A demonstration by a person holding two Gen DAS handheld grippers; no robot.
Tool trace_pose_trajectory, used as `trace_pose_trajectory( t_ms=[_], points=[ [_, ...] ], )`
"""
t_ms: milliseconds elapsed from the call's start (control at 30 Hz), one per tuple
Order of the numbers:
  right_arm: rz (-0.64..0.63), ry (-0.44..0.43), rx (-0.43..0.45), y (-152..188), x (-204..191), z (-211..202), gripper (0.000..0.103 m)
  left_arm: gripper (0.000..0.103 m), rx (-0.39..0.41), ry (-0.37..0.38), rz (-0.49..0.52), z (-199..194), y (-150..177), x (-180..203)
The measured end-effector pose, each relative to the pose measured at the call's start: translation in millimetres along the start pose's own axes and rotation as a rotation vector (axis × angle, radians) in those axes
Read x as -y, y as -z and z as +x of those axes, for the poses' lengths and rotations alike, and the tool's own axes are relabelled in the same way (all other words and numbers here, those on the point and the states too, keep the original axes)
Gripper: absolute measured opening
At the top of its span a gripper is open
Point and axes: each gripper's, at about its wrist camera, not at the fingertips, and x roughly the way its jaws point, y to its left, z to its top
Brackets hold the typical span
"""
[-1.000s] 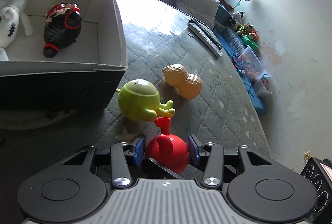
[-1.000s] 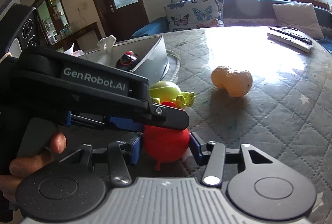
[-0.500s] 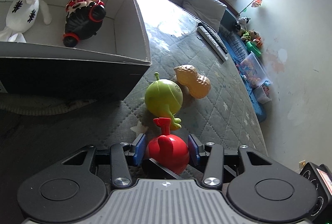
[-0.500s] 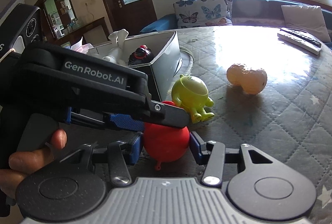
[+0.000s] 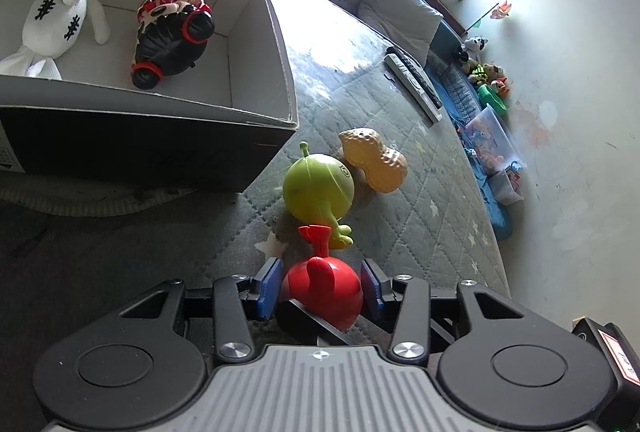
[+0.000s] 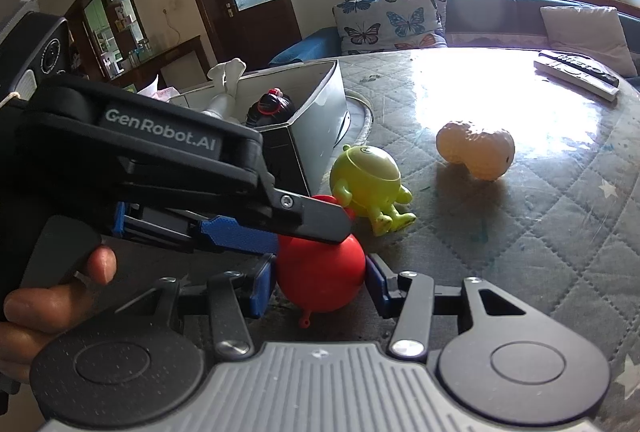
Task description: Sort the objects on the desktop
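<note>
Change: against the views of a second ago, the box (image 5: 280,44) and the green alien toy (image 5: 320,188) sit further right and lower in the left wrist view; the box interior shows more fully.
Left tongs (image 5: 322,286): jaws closing, the red ball toy (image 5: 322,290) between the blue pads (image 5: 269,288), which stand at its sides.
Right tongs (image 6: 320,284): closed on the red ball toy, unchanged.
Meaning: judged a handover, both tongs on one toy; the box is the likely target.
Toy position: bottom centre of both frames, between the pads of each pair; its red stalk points up-frame toward the green alien toy.
Box: upper left of the left wrist view, holding a white plush (image 5: 56,20) and a black-red toy (image 5: 172,40).
Unsorted: peanut toy (image 5: 374,164), just right of the alien.
</note>
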Motion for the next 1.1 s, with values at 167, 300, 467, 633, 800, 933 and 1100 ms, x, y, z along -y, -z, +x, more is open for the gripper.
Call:
trace_pose_trajectory(
  t_ms=[167, 300, 467, 633, 800, 933, 1100],
  points=[
    [0.0, 0.002, -0.001, -0.3, 0.6, -0.3, 0.049, 0.041, 0.016, 0.018, -0.003, -4.8, -0.5, -0.5],
    [-0.001, 0.007, 0.0, -0.4, 1.2, -0.9, 0.049, 0.037, 0.024, 0.017, 0.018, -5.4, 1.4, 0.3],
    [-0.008, 0.008, -0.003, -0.4, 0.9, -2.2, 0.049, 0.038, 0.007, 0.021, 0.001, -5.3, 0.6, -0.9],
    [-0.015, 0.008, -0.005, 0.2, -2.0, -1.9, 0.049, 0.04, -0.001, 0.021, -0.005, -4.5, -0.6, -2.6],
    [-0.014, 0.009, -0.006, 0.2, -2.5, -1.9, 0.049, 0.042, -0.006, 0.024, -0.017, -1.9, -0.8, -3.7],
    [-0.014, 0.011, -0.005, 0.1, -2.8, -1.8, 0.049, 0.043, -0.012, 0.028, -0.032, 0.0, -1.4, -6.4],
    [-0.021, 0.011, -0.007, -0.3, -3.9, -2.1, 0.049, 0.043, -0.006, 0.037, -0.023, -0.8, 0.2, -7.2]
  ],
)
